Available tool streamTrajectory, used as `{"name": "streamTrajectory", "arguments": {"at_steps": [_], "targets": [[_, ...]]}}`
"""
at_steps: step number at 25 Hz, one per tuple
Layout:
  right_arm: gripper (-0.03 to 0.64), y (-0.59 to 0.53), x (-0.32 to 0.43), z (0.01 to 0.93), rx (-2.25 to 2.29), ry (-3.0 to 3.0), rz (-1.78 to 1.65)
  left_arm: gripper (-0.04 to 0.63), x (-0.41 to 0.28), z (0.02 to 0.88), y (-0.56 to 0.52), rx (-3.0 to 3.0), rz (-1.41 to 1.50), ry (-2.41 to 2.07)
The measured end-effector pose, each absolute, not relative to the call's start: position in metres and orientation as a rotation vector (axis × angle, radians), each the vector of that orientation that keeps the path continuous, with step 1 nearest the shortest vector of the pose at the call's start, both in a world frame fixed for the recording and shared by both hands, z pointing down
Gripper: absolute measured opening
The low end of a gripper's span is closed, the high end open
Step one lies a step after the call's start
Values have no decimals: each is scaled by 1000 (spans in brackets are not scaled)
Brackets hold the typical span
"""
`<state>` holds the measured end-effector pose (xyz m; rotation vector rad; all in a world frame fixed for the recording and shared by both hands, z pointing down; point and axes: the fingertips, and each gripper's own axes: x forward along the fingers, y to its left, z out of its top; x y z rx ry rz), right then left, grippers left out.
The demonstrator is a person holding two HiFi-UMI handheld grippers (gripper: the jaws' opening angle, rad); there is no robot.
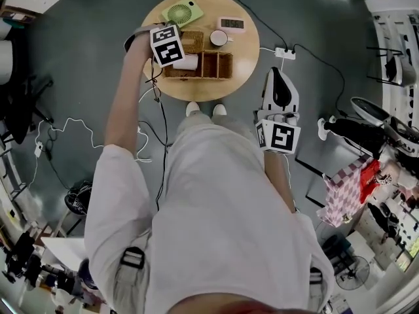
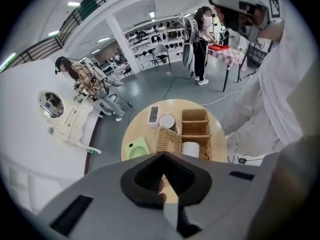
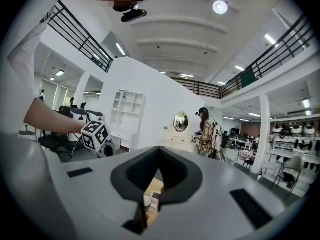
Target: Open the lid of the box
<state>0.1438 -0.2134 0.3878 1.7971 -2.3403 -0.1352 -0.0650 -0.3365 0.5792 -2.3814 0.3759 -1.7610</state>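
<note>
Left tongs (image 2: pixel 161 191) are pressed together with nothing clearly caught in them, tilted downward above the woven box (image 1: pixel 192 41). That box sits on the round tabletop (image 1: pixel 196 91), and its lid looks to be down. Right tongs (image 3: pixel 149 199) look closed and empty too, held level and well away from the box at the person's side.

By my read this is the approach, with no grip on the lid yet. Next, the left tongs need to part, drop to the lid's edge or a handle, bite and lift. The right may have to steady the box.

From the head view the marker cube covers the box's corner, so any knob or hinge is hidden. The wooden organiser (image 1: pixel 209 65) crowds the box on the person's side. A pale sliver at the left pads may be tabletop showing through; I can't say.
</note>
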Motion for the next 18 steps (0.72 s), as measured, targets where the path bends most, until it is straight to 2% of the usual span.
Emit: {"name": "streamTrajectory", "arguments": {"at_steps": [8,18], "targets": [[-2,-198,142,382,1787,-2373,-141,-2,-71,564,-331,-2124,-1737,556],[-3,-178,125,377,1752,-2427,-165,-2,-66,496,-318,-1651,-1417,783]]}}
